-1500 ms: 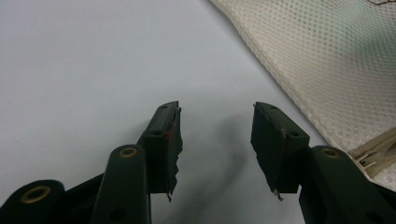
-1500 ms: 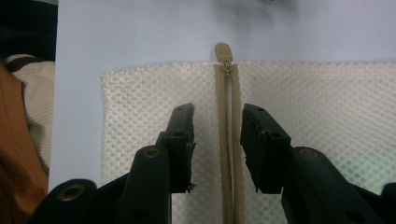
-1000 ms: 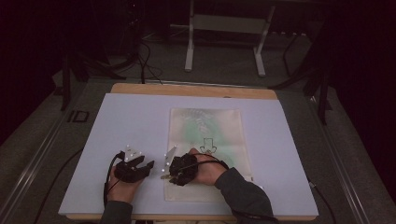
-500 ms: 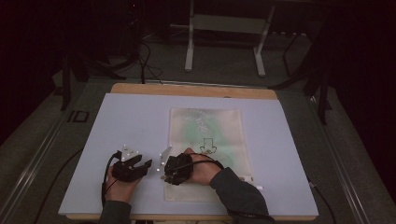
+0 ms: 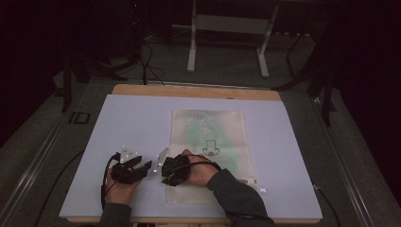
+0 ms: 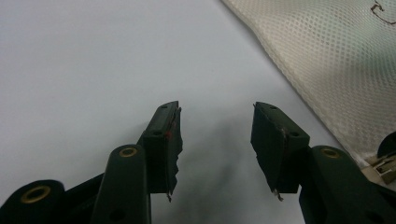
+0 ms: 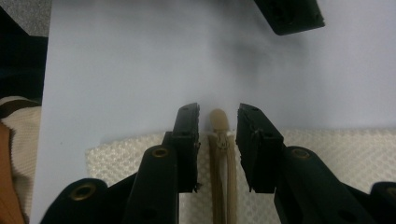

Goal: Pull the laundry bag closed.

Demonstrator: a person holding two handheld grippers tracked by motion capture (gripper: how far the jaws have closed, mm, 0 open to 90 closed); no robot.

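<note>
Nearest to me, my right gripper point(image 7: 218, 149) has its two black jaws narrowed around the beige zipper pull tab point(image 7: 218, 122) at the near left corner of the flat cream mesh laundry bag point(image 5: 210, 156); the jaws have just been closing, the tab and its zipper strip lie between them, and a sliver of gap shows on each side, so the pads are not yet pressing. In the high view that right gripper point(image 5: 166, 171) sits over the bag's near left edge. Just to its left my left gripper point(image 6: 215, 144) hovers with jaws apart and nothing between them, over the bare pale blue tabletop point(image 5: 137, 123), beside the bag's edge. The bag lies flat near the table's middle, a black outline drawing point(image 5: 210, 149) on it. Beyond the table stands a grey metal frame point(image 5: 227, 33) on the dark floor.
</note>
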